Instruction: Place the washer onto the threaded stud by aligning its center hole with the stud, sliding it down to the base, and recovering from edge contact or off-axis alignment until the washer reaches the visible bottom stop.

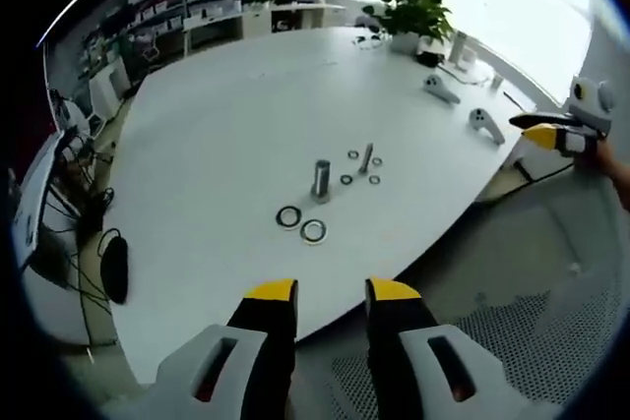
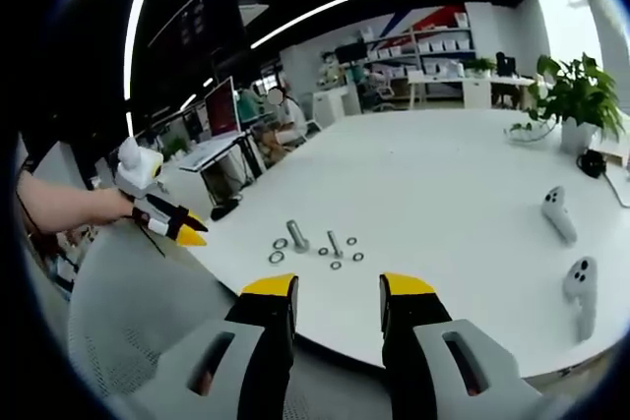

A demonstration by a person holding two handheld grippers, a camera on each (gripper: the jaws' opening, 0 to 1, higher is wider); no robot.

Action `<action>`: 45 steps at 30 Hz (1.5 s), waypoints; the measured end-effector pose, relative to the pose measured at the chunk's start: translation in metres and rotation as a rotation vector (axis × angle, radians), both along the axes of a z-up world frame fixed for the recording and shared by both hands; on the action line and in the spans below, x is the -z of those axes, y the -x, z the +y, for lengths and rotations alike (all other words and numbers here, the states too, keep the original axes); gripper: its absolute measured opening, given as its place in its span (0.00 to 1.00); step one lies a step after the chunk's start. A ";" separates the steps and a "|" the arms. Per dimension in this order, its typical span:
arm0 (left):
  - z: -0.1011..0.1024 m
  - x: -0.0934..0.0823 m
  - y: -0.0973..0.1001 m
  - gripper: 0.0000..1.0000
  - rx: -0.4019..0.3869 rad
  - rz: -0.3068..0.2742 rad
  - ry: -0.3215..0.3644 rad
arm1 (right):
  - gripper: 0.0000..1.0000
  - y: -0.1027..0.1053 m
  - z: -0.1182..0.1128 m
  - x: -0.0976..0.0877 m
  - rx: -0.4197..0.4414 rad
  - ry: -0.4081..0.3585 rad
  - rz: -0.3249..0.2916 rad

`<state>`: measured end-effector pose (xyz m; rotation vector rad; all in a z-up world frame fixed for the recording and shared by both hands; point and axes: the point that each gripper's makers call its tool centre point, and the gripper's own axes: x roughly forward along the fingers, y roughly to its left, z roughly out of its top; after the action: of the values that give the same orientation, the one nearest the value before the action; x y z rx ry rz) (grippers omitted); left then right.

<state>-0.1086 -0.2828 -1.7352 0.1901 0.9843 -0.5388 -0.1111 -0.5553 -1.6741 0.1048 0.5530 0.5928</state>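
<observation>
Yellow-tipped jaws of the left gripper point(image 1: 332, 292) rise nearest in the left gripper view, parted with nothing between them, hovering off the near edge of the white counter point(image 1: 226, 115). On the counter ahead lie two larger washers side by side: a dark washer point(image 1: 288, 216) and, just beside it, a lighter washer point(image 1: 313, 231), both flat and off any stud. Just beyond them stands the thick threaded stud point(image 1: 322, 180), upright on its base, with no washer on it. Near it, further out, a thin stud point(image 1: 367, 157) stands upright, ringed by four small washers point(image 1: 346, 180) lying flat around it, apart from one another. Well beyond this group, two white controllers point(image 1: 485, 125) rest on the counter toward its far side, and a potted plant point(image 1: 413, 15) stands at the far edge. The right gripper point(image 1: 544, 134) enters this view from the right, held by a hand off the counter's edge; its yellow tips appear close together, though their exact stand cannot be told there. In the right gripper view, the right gripper point(image 2: 338, 287) shows its jaws parted and holding nothing, short of the counter point(image 2: 443, 174) edge. The same thick threaded stud point(image 2: 295, 235) stands ahead on the counter. The left gripper point(image 2: 177, 223) comes in from the left, held by a hand point(image 2: 98, 206).
</observation>
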 end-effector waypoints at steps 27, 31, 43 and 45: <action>-0.025 0.089 -0.051 0.28 0.004 0.240 -0.096 | 0.34 -0.004 -0.010 -0.001 0.066 -0.019 0.000; -0.019 0.098 -0.059 0.28 -0.054 0.259 -0.095 | 0.34 -0.004 -0.009 0.000 0.061 -0.013 0.003; -0.027 0.111 -0.063 0.30 0.007 0.287 -0.150 | 0.34 -0.003 -0.008 0.005 0.051 0.012 0.023; -0.027 0.112 -0.067 0.30 -0.002 0.285 -0.154 | 0.34 -0.003 -0.009 0.004 0.055 0.007 0.020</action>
<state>-0.0416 -0.3094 -1.8476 0.2545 1.3055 -0.4967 -0.1080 -0.5641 -1.6781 0.1191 0.5698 0.5364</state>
